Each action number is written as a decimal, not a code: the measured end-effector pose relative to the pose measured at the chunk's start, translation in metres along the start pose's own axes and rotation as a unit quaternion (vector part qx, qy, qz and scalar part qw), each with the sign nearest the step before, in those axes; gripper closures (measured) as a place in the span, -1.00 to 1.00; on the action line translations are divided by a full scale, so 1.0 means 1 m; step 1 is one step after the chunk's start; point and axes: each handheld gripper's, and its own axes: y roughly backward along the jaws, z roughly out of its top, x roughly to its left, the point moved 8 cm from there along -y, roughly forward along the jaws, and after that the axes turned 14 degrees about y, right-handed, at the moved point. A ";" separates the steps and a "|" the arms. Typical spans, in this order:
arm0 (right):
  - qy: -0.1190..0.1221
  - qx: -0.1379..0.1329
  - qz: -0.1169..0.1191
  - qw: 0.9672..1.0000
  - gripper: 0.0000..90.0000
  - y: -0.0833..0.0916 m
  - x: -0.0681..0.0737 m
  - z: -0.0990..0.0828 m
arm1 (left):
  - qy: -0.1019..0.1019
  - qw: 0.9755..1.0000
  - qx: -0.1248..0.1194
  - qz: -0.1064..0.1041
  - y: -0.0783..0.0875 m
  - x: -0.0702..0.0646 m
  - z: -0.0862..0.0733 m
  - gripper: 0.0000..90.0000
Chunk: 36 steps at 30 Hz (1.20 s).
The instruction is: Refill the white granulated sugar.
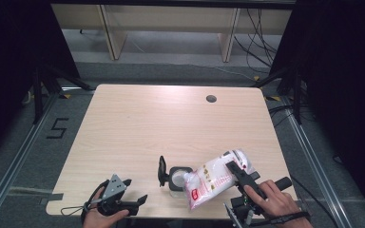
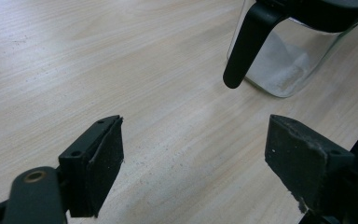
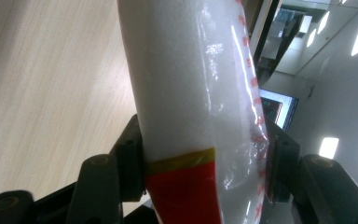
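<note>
From the high view, the right gripper (image 1: 233, 169) is clamping a bag (image 1: 214, 178) and tipping it over the jar (image 1: 178, 179) near the table's (image 1: 138, 123) front edge, probably to pour; the left gripper (image 1: 135, 192) is waiting just beside the jar.

In the left gripper view, its jaws are standing apart, empty; the jar (image 2: 289, 60) is holding some white grains.

In the right gripper view, the jaws are squeezing the bag (image 3: 191, 93), full of white powder.
</note>
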 end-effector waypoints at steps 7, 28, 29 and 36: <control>0.001 -0.001 0.000 1.000 0.03 0.000 0.000 0.000 | 0.001 1.000 -0.001 -0.003 0.000 0.000 0.000 -0.58; -0.008 0.003 0.005 1.000 0.04 -0.001 0.003 -0.002 | -0.010 1.000 0.000 -0.003 0.000 0.001 0.001 -0.58; -0.012 0.003 0.006 1.000 0.04 -0.001 0.003 -0.002 | -0.003 1.000 -0.005 -0.004 -0.001 0.000 0.001 -0.58; -0.003 -0.001 0.003 1.000 0.04 -0.002 0.002 -0.001 | -0.010 1.000 0.000 -0.002 0.000 0.001 0.001 -0.58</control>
